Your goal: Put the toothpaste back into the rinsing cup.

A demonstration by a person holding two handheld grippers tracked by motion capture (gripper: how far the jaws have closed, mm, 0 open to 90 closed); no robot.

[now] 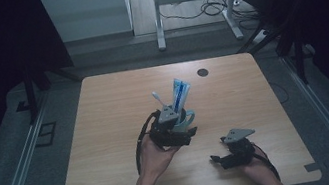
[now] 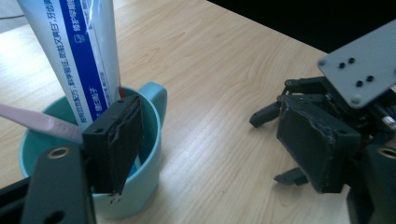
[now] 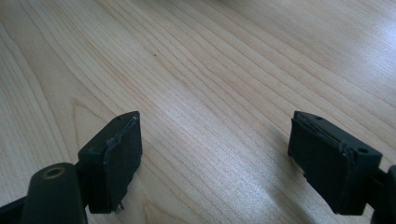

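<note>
Dim room, dark curtains at both sides, pale wood worktop (image 1: pixel 108 132) with a white desk frame (image 1: pixel 189 7) on the floor beyond it at 12 o'clock. Cup (image 1: pixel 185 119), teal, sits just past worktop centre, toward 6 o'clock. It holds a toothpaste tube (image 1: pixel 180 95) standing upright and leaning slightly to 1 o'clock, and a pink toothbrush (image 1: pixel 158 98) slanting out toward 11 o'clock. Both lean on the cup rim, which is probably why they stay up.

Left claw (image 1: pixel 179 130) is at the cup from the 7 o'clock side. In the left gripper view one jaw dips inside the cup, just beside the tube (image 2: pixel 79 56) and touching or nearly touching the toothbrush handle (image 2: pixel 37 121); the other jaw stands well out to the right, so the claw is wide, holding nothing. Looks like it is set to close on the cup wall (image 2: pixel 149 135), or to pick something out of the cup; cannot tell which.

Right claw (image 1: pixel 219 158) rests low on the worktop at 4 o'clock of the cup, apart from it, jaws wide over bare wood (image 3: pixel 201 93), empty. Likely parked out of the way.

Room: the cup is well clear of every worktop edge; open wood at 9, 12 and 3 o'clock. A small dark round spot (image 1: pixel 202 72) lies near the far edge. The right claw is the nearest obstacle.
</note>
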